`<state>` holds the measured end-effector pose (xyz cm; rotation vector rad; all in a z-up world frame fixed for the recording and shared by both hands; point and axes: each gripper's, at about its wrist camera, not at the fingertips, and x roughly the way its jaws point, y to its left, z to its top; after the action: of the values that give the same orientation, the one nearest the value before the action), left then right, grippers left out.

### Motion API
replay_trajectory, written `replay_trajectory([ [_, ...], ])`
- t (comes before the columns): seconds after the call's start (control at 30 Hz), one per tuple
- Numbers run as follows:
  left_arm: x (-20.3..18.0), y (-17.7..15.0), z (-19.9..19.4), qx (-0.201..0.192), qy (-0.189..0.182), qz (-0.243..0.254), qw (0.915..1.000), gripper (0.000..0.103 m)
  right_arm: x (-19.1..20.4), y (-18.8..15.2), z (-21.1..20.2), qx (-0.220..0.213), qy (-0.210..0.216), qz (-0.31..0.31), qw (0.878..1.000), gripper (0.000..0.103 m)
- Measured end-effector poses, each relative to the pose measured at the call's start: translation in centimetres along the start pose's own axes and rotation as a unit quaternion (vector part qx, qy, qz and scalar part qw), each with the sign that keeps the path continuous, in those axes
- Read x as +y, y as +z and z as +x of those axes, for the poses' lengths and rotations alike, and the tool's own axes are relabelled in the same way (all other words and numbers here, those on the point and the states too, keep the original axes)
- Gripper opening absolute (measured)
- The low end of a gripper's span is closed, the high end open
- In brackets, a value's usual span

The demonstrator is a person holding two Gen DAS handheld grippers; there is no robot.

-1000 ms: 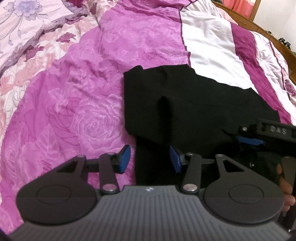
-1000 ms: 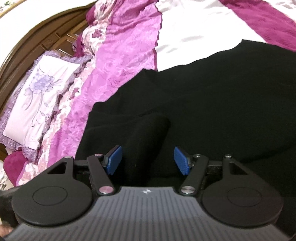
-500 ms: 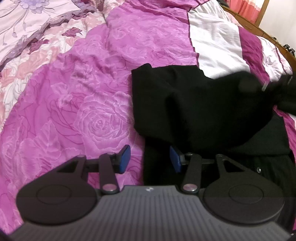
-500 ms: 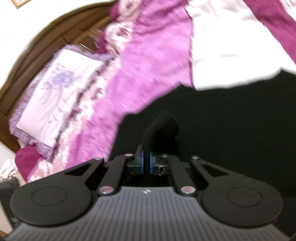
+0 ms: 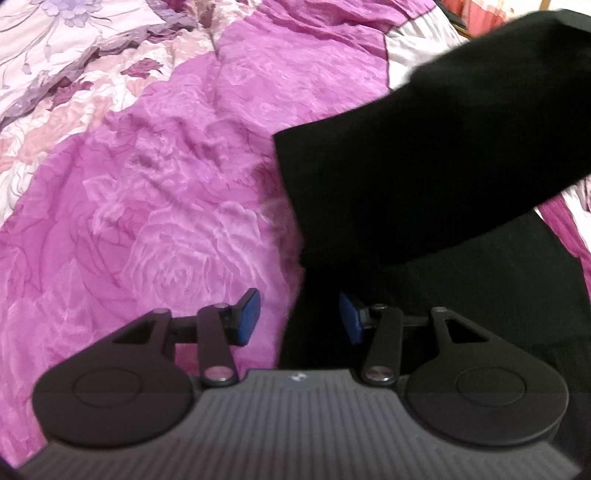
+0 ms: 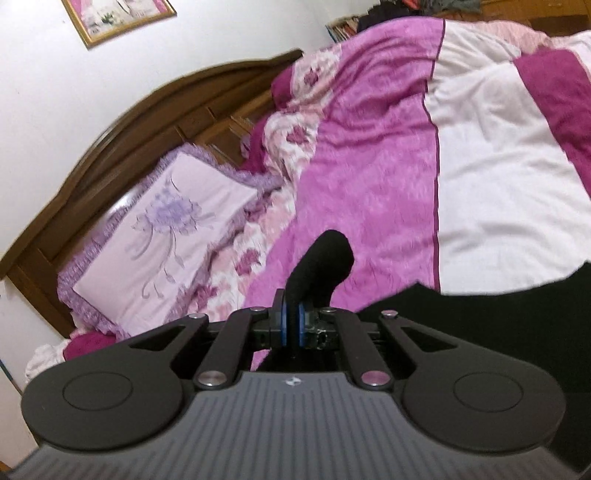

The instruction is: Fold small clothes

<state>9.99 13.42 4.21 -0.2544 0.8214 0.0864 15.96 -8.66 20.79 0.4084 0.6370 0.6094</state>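
Note:
A black garment [image 5: 424, 177] lies on the pink and white bedspread [image 5: 166, 192]. One part of it is lifted up and stretches toward the upper right in the left wrist view. My left gripper [image 5: 299, 319] is open, low over the garment's left edge, with nothing between its blue pads. My right gripper [image 6: 291, 326] is shut on a pinched fold of the black garment [image 6: 321, 266], held raised above the bed; the rest of the cloth hangs below at the right [image 6: 480, 317].
A purple floral pillow [image 6: 162, 236] lies against the brown wooden headboard [image 6: 147, 122] at the left. A framed picture [image 6: 118, 18] hangs on the white wall. The bedspread's white and magenta stripes [image 6: 498, 184] lie to the right.
My right gripper closed on a fold of the black garment and lifted it up and away from the bed. My left gripper stayed open and shifted slightly left along the garment's edge.

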Motion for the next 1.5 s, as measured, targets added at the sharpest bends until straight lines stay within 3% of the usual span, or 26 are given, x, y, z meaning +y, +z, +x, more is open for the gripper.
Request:
replay_trajectory([
  [0.17,0.3,0.5,0.7,0.0,0.012,-0.015,0.9998,0.05,-1.4,1.2,-1.4,-0.01,-0.007,0.006,1.0,0.005],
  [0.47,-0.8,-0.1,1.0,-0.005,0.041,0.03,0.9987,0.059,-8.6,-0.6,-1.8,-0.015,-0.058,0.065,0.996,0.005],
  [0.67,-0.6,-0.1,1.4,-0.003,0.042,0.021,0.9989,0.063,-13.9,-3.3,-2.2,-0.013,-0.115,0.087,0.989,0.005],
  [1.0,-1.1,-0.2,1.2,-0.003,0.048,0.034,0.9983,0.062,-20.6,-9.8,0.5,0.041,-0.189,0.136,0.972,0.006],
  [1.13,-1.1,0.2,0.1,-0.006,0.031,0.022,0.9993,0.062,-21.1,-10.8,0.4,0.034,-0.192,0.138,0.971,0.01],
  [1.23,-1.5,0.4,-0.9,-0.015,0.019,0.024,0.9994,0.062,-20.2,-10.6,-0.6,0.024,-0.194,0.134,0.972,0.022],
  [1.33,-2.0,0.7,-1.7,-0.026,0.014,0.028,0.9992,0.062,-18.2,-10.2,-2.1,0.001,-0.21,0.097,0.973,0.029],
  [1.5,-2.8,1.1,-2.0,-0.034,0.003,0.032,0.9989,0.062,-13.2,-9.8,-3.3,-0.025,-0.219,0.008,0.975,0.051],
])
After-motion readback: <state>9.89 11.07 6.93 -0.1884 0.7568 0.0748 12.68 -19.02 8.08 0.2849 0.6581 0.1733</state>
